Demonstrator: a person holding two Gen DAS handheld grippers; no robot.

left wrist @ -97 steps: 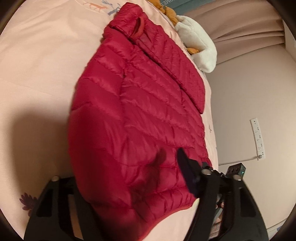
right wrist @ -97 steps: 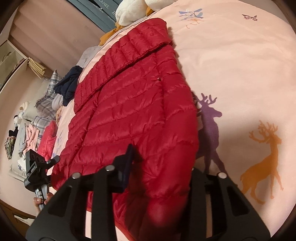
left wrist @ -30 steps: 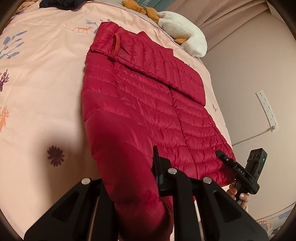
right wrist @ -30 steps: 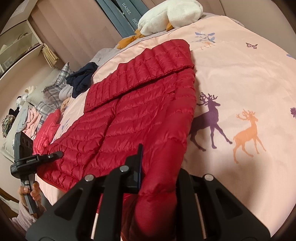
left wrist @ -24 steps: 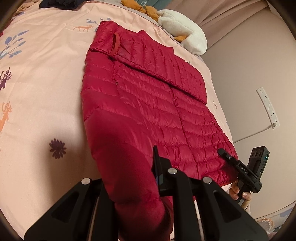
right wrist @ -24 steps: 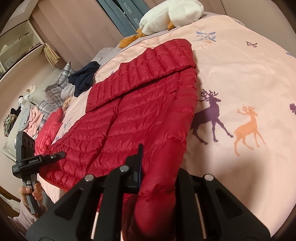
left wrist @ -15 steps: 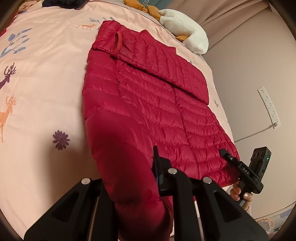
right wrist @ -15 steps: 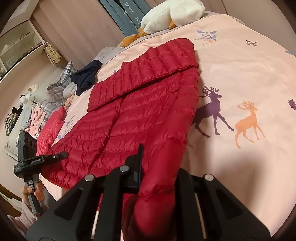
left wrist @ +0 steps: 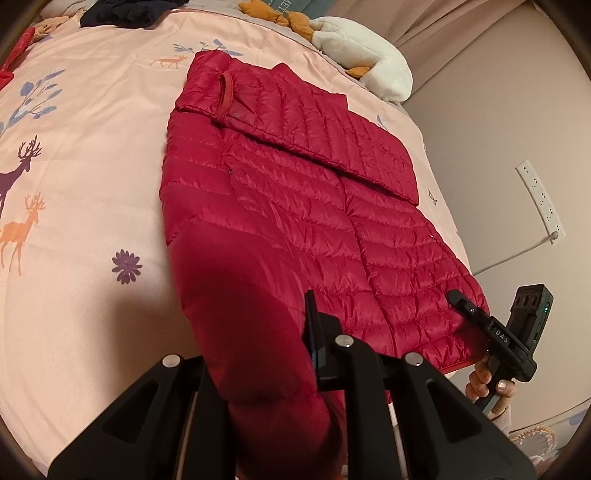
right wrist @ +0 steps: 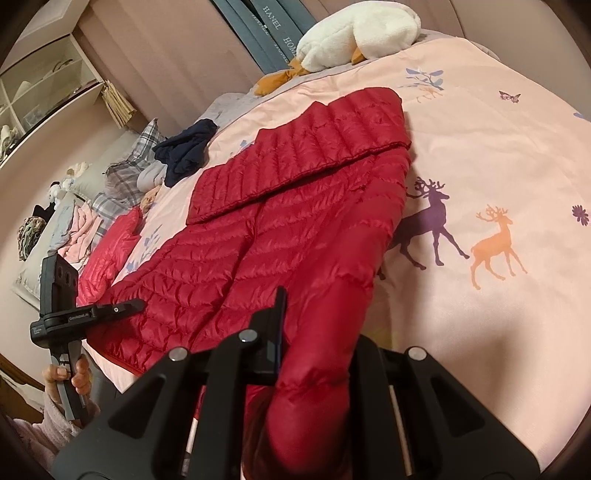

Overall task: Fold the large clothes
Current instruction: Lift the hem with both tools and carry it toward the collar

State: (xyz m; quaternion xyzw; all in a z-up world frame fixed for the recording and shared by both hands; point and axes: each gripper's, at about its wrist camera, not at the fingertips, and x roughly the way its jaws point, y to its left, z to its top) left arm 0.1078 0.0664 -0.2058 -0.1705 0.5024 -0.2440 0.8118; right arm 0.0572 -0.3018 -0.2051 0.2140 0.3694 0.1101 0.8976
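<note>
A red quilted down jacket (left wrist: 295,206) lies flat on the pink deer-print bed cover (left wrist: 92,147), collar (left wrist: 226,96) at the far end and one sleeve (right wrist: 314,155) folded across its chest. My left gripper (left wrist: 266,332) is shut on a bunched fold of the jacket's near hem. In the right wrist view my right gripper (right wrist: 321,321) is shut on a thick fold of the hem at the jacket's (right wrist: 258,236) other side. Each view also shows the other gripper at the far hem corner: the right gripper (left wrist: 469,310) and the left gripper (right wrist: 122,306), each with a hand on its handle.
A white plush goose (right wrist: 354,29) lies at the head of the bed. A navy garment (right wrist: 184,151), plaid clothes (right wrist: 122,173) and a pink-red jacket (right wrist: 110,254) are piled along one side. A socket strip (left wrist: 539,199) hangs on the wall, and shelves (right wrist: 44,85) stand beyond.
Since about three seconds ago both grippers have drawn back with the hem held, so more of the jacket and bed shows. Over the last second the views only shifted slightly.
</note>
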